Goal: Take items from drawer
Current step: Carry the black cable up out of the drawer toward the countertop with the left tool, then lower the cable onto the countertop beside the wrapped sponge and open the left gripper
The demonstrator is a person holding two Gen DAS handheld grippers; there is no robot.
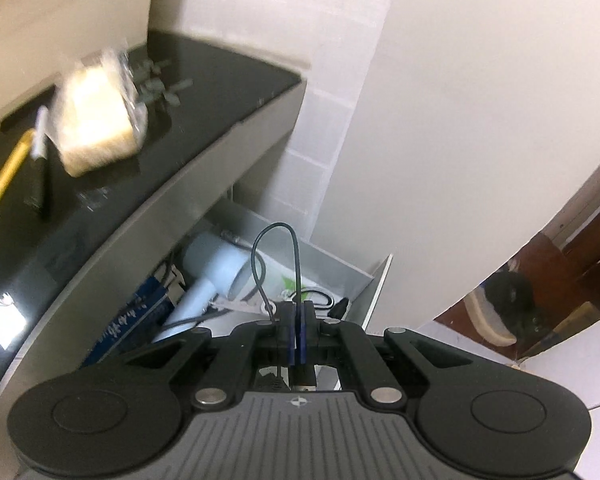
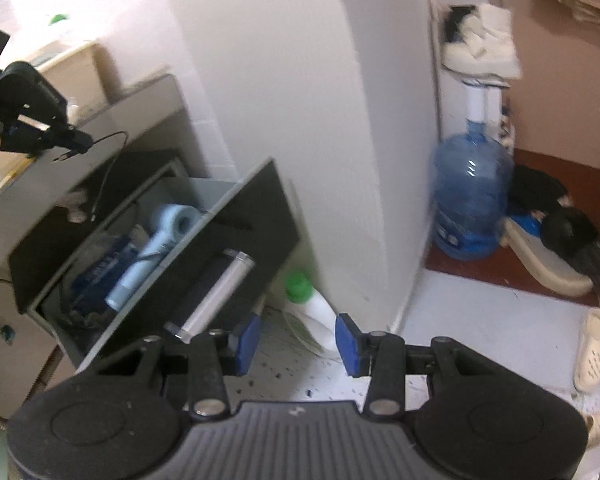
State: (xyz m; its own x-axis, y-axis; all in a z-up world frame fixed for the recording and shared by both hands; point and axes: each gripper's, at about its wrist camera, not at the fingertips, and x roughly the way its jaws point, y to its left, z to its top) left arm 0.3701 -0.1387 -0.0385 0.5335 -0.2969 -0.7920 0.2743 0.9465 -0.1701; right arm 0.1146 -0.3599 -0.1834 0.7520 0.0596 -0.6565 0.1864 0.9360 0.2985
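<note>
Cable (image 1: 295,256) looped upward from left tongs (image 1: 298,332)

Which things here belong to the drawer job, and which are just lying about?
Job:
- left gripper, jaws shut on black cable
- open drawer
- pale blue hair dryer inside
- blue box inside
- right gripper, jaws open

Lying about:
- water jug
- green-capped bottle
- slipper
- bagged bread on the counter

Home: hair dryer (image 2: 155,240) in drawer (image 2: 235,216), water jug (image 2: 470,196), slippers (image 2: 590,350).
</note>
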